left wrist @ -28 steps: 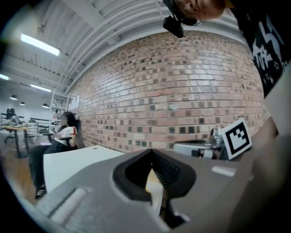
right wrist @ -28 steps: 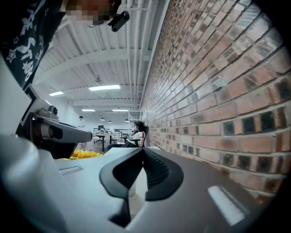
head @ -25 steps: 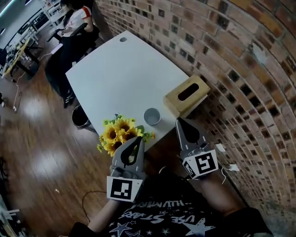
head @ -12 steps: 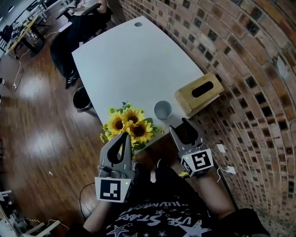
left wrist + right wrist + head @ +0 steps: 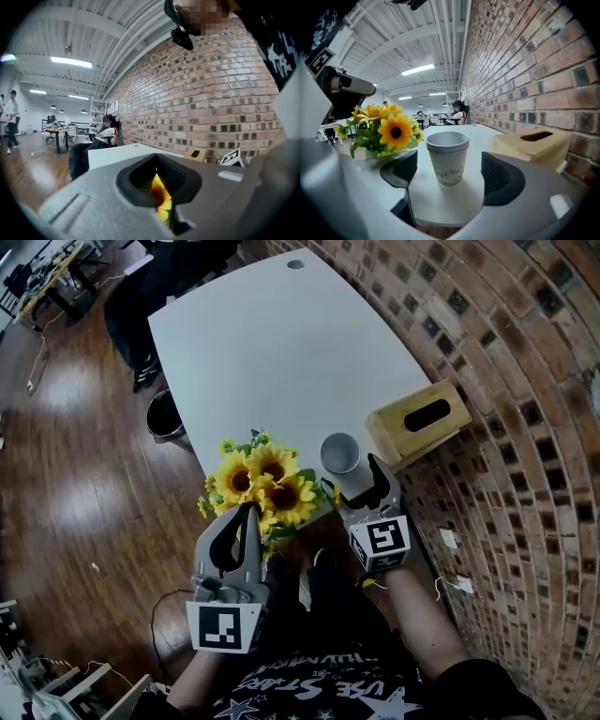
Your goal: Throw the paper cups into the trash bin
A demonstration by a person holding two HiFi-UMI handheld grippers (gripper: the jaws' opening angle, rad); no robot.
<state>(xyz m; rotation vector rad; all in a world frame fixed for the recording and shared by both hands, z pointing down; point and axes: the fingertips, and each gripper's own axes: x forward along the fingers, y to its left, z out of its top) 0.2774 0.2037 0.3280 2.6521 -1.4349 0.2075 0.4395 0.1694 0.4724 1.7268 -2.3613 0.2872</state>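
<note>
A white paper cup (image 5: 339, 454), seemingly two stacked, stands upright near the front edge of the white table (image 5: 272, 343). My right gripper (image 5: 361, 482) is at that edge. Its jaws have just been opening and now stand wide on either side of the cup (image 5: 448, 157), not touching it. My left gripper (image 5: 247, 512) hangs below the table edge in front of the sunflowers (image 5: 265, 486), its jaws together and empty. A dark trash bin (image 5: 166, 416) stands on the floor left of the table.
A wooden tissue box (image 5: 417, 421) sits right of the cup against the brick wall (image 5: 506, 352). The sunflower bunch (image 5: 384, 129) stands just left of the cup. Someone (image 5: 104, 136) sits at the table's far end. A wooden floor (image 5: 84, 493) lies to the left.
My right gripper has dropped and moved up to the cup, and its jaws went from shut to wide open around it. My left gripper has shifted a little toward the flowers.
</note>
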